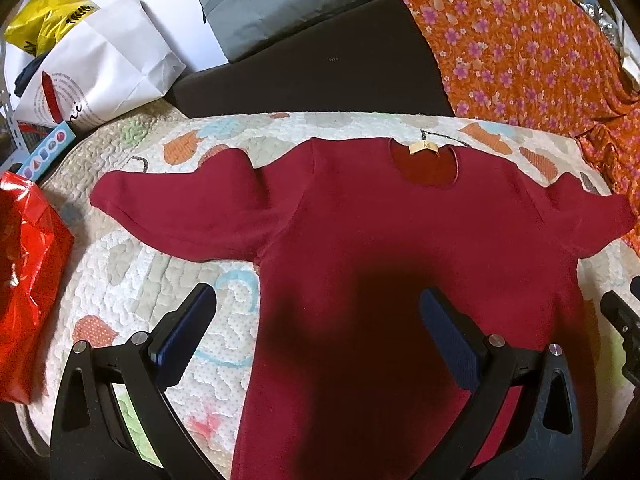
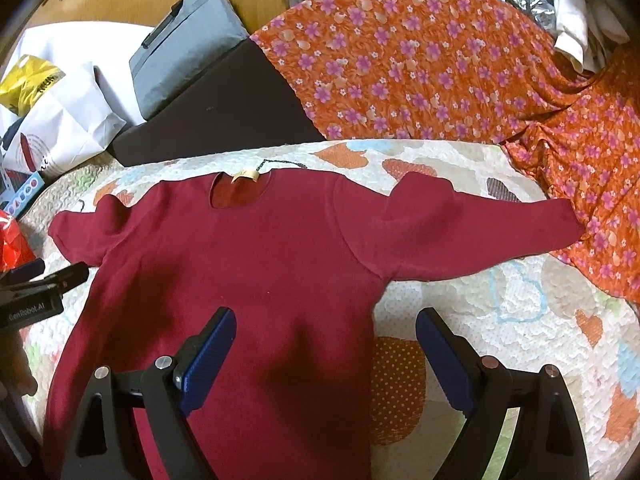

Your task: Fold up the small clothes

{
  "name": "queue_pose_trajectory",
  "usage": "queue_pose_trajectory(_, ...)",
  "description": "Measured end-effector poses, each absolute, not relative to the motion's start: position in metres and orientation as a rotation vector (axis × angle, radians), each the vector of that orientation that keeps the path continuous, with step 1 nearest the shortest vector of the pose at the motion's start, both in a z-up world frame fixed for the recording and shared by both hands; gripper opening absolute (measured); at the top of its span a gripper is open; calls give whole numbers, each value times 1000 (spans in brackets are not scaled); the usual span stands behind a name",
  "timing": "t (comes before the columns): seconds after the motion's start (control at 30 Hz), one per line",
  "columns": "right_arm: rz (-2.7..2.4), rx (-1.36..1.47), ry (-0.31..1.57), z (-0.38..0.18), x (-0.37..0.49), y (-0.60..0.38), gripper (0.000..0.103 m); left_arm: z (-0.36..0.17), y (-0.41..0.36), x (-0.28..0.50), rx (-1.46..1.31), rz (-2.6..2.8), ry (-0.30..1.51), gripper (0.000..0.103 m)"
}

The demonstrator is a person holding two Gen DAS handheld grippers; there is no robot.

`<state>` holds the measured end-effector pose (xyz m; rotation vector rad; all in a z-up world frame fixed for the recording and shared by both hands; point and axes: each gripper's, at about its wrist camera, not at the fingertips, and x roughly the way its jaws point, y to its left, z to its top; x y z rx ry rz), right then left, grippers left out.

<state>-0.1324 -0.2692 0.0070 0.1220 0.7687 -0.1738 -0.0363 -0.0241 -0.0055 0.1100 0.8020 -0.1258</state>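
Note:
A small dark red long-sleeved top [image 1: 400, 232] lies flat, front down, on a patterned quilt [image 1: 132, 264], collar with a tan label [image 1: 425, 148] at the far side and both sleeves spread out. My left gripper [image 1: 316, 308] is open and empty, hovering over the top's left side edge. My right gripper [image 2: 326, 330] is open and empty, hovering over the top's [image 2: 248, 264] right side edge below the right sleeve [image 2: 472, 232]. The left gripper also shows at the left edge of the right wrist view [image 2: 38, 280].
An orange flowered cloth [image 2: 440, 68] drapes at the back right. A dark block [image 1: 320, 68] and grey case [image 1: 280, 4] stand behind the quilt. White paper bag [image 1: 104, 68], yellow bag [image 1: 44, 20] and red shiny bag [image 1: 28, 272] sit at the left.

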Motion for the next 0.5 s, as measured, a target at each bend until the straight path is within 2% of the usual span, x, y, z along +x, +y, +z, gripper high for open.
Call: queue_pose_trajectory(0.5, -177, 126, 780, -1, -130, -268, 90, -16, -17, -34, 79, -120, 818, 102)
